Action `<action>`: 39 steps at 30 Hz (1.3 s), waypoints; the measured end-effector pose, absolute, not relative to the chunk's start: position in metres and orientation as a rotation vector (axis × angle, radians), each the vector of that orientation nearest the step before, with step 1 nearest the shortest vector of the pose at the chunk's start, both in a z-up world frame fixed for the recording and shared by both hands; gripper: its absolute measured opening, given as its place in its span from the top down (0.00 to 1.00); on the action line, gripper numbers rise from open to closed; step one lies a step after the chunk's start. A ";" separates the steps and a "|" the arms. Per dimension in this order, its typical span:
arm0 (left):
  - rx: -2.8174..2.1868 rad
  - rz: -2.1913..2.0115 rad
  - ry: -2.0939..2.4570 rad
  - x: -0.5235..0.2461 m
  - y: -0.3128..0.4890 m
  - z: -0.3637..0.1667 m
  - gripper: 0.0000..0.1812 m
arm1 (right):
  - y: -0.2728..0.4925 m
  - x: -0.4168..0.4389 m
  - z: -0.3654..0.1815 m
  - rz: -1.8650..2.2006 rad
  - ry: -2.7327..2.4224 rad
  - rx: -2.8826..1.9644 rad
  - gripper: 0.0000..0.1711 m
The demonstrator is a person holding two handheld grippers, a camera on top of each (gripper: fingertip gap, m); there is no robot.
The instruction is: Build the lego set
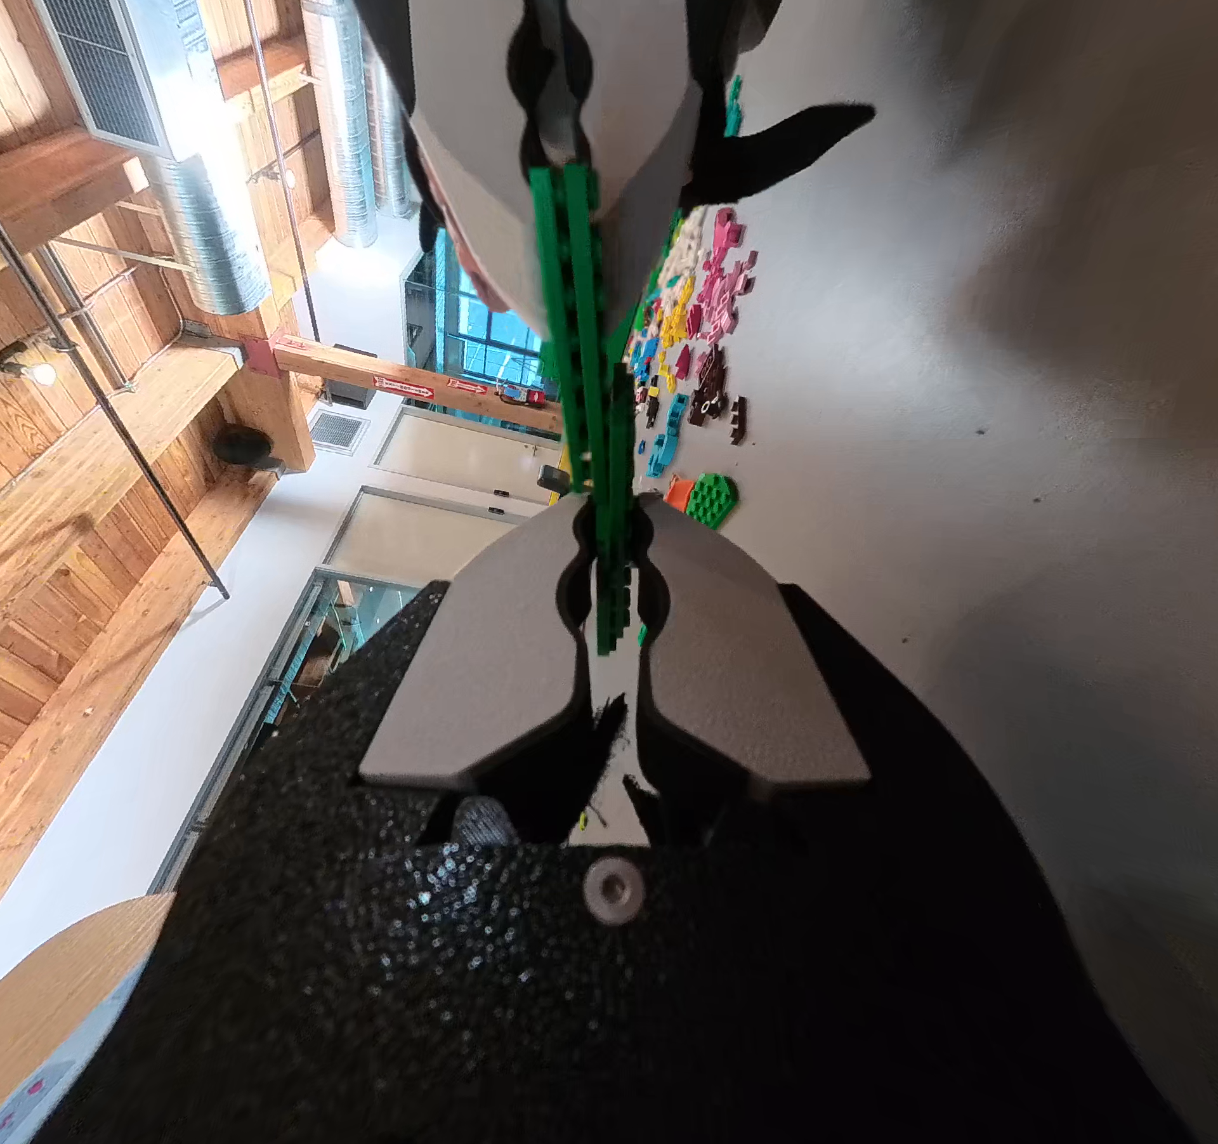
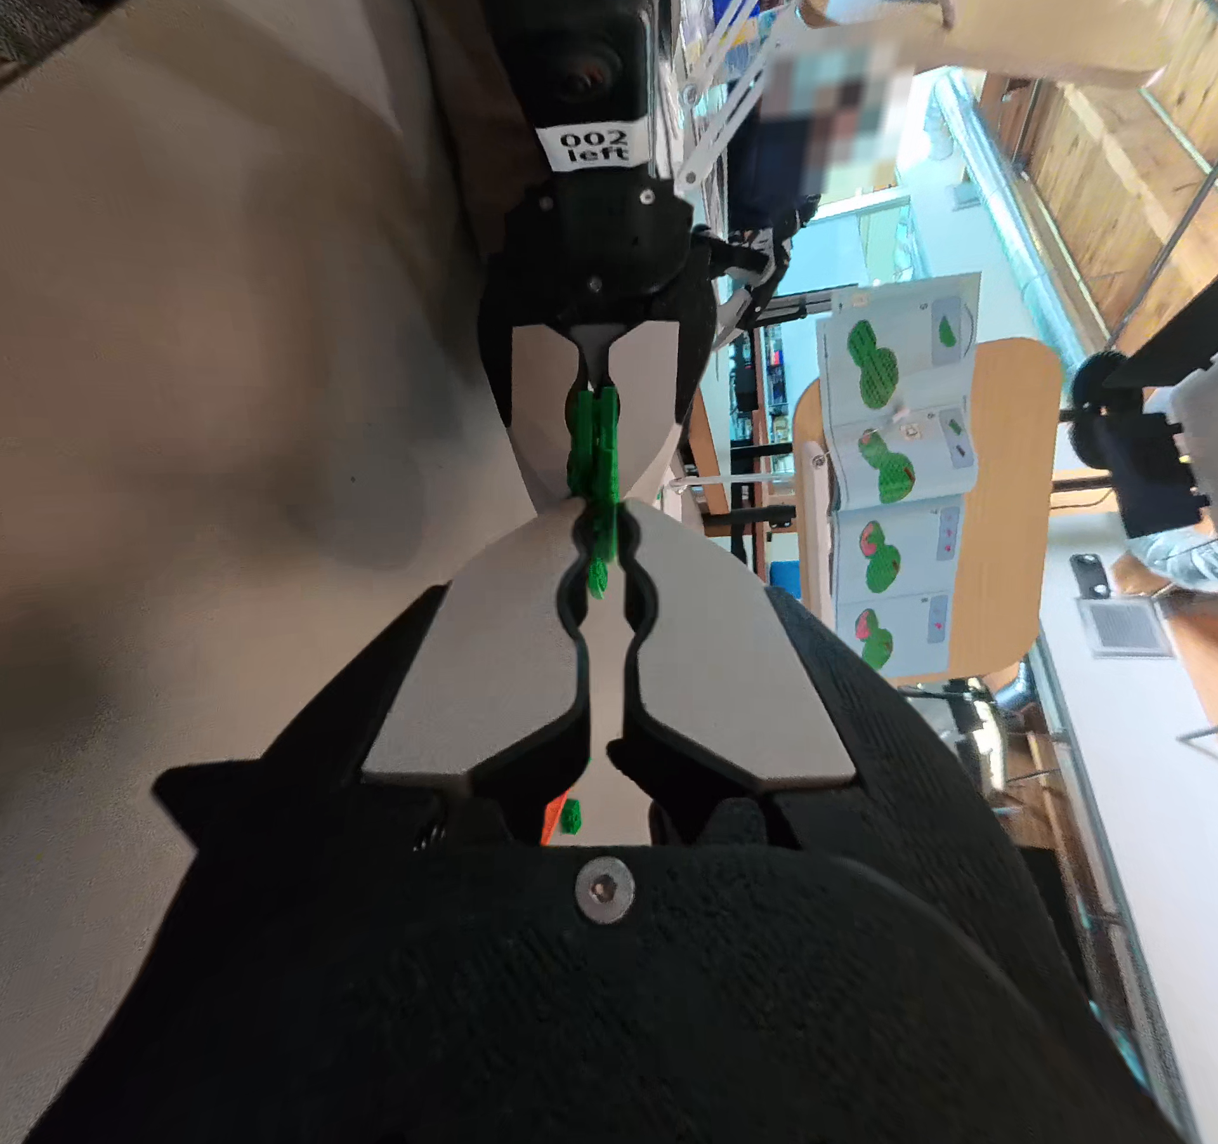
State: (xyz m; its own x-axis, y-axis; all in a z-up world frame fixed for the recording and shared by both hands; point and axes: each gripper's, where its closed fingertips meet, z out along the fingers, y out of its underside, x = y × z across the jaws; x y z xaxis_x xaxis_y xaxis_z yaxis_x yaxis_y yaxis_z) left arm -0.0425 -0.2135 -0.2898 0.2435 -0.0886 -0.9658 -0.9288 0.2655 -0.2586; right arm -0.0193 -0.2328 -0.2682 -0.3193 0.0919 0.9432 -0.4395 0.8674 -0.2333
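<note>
Both hand-held grippers, left gripper and right gripper, faced each other in mid-air, each clamped on an opposite end of the stacked flat green Lego plates, likely to press them together

A pale grey tabletop filled one side of the left wrist view. Opposite it ran a wooden plank ceiling with heavy timber beams, silver ventilation ducts and a metal grille unit. White walls held glass partitions. Daylight came through a large window. In the right wrist view, a rounded wooden board stood in the background.
</note>
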 end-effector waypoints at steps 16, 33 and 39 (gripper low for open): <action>-1.206 0.720 1.162 -0.044 -0.212 -0.294 0.95 | -0.223 -0.012 -0.276 0.684 -1.801 0.159 0.98; -1.194 0.705 1.140 -0.040 -0.213 -0.289 0.95 | -0.233 -0.012 -0.280 0.658 -1.880 0.206 0.95; -1.193 0.711 1.154 -0.039 -0.214 -0.291 0.95 | -0.234 -0.016 -0.280 0.630 -1.896 0.202 0.93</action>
State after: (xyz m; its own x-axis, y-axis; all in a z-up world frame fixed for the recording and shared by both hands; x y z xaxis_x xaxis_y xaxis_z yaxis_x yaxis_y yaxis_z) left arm -0.0386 -0.2136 -0.2910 0.3054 -0.1375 -0.9422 -0.9033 0.2712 -0.3323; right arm -0.0164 -0.2343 -0.2797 -0.4089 0.1495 0.9003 -0.4195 0.8453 -0.3309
